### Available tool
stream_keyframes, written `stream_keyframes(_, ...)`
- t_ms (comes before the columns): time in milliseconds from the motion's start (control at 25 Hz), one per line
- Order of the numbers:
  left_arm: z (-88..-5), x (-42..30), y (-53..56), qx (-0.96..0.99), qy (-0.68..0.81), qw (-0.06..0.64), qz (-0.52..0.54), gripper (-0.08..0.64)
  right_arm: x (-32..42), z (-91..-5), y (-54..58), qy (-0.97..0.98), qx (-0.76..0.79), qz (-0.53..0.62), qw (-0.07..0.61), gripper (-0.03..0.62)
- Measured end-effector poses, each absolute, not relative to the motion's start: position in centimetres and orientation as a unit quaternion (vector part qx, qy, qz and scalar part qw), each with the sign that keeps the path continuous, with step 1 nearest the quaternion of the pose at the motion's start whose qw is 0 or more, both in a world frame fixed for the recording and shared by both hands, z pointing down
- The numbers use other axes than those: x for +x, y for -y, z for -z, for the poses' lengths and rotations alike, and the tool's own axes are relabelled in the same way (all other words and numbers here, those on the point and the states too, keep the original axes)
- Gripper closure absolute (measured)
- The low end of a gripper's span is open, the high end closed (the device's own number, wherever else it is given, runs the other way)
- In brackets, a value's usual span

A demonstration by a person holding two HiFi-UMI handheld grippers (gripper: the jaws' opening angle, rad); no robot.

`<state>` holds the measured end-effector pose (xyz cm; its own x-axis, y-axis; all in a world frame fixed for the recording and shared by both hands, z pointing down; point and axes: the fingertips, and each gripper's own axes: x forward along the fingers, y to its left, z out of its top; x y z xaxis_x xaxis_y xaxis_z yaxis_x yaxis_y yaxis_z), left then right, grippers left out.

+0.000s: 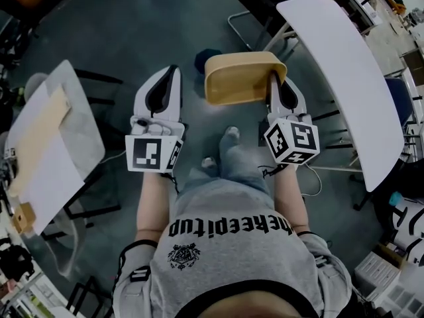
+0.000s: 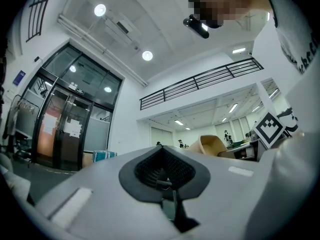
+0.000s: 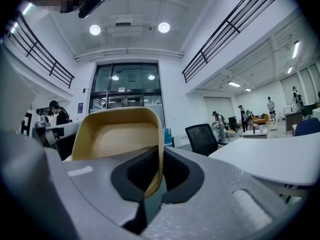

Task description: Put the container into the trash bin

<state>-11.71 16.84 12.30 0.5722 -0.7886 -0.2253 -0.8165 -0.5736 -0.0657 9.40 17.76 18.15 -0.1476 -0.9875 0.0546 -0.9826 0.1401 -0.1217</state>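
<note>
The container (image 1: 242,77) is a tan, shallow plastic tub held on its side above the floor in front of me. My right gripper (image 1: 273,78) is shut on its right rim, and in the right gripper view the container's wall (image 3: 117,134) runs down between the dark pads of the right gripper (image 3: 155,179). My left gripper (image 1: 171,71) hangs to the left of the container, apart from it, with its jaws shut on nothing. From the left gripper (image 2: 162,176) the container (image 2: 212,145) shows off to the right. I cannot make out a trash bin in any view.
A long white table (image 1: 344,78) stands to the right, and a grey table (image 1: 79,121) with cardboard sheets to the left. A dark round thing (image 1: 207,59) lies on the floor just beyond the container. A black office chair (image 3: 202,136) and glass doors (image 3: 125,89) stand ahead.
</note>
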Motion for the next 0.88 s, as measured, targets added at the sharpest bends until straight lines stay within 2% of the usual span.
stream_keyframes(880,-11.8,-6.9,-3.2,-0.863,-0.492,0.079,-0.083,0.541,14.6,-17.9,-1.6,-0.777,-0.625,0.077,0.014,0.584)
